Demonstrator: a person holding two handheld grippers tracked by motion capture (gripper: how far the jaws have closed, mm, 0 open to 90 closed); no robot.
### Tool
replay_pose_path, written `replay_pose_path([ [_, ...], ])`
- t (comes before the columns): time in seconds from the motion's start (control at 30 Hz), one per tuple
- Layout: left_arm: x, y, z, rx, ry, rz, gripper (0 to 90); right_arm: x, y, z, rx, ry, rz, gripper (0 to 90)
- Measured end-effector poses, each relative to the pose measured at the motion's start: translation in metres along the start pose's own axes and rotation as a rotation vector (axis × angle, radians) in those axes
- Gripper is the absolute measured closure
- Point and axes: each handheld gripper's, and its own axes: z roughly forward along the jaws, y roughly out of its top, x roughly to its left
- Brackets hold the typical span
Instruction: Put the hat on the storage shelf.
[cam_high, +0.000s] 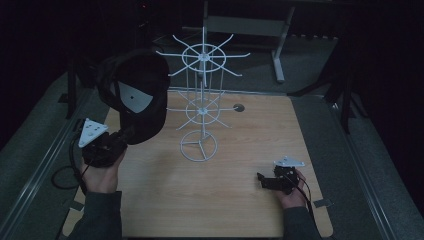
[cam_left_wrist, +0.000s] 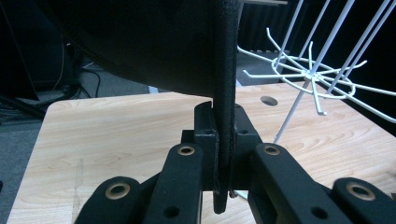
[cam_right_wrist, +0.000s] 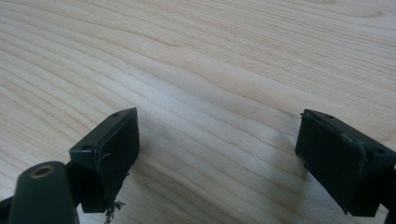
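Black and soft, the cap (cam_high: 134, 97) looked light and floppy as your left gripper (cam_high: 121, 136) pinched its stiff brim tight, holding it up beside the wire rack (cam_high: 202, 107), while your right gripper (cam_high: 262, 179) sat open on the table (cam_high: 240, 150).
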Motion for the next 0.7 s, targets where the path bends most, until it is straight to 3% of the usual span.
replay_pose_path([
  [0.7,-0.0065,0.0064,-0.0077,-0.021,-0.013,0.015,85.9,-0.0001,0.0,0.0001,-0.001,0.0,-0.001,13.3],
])
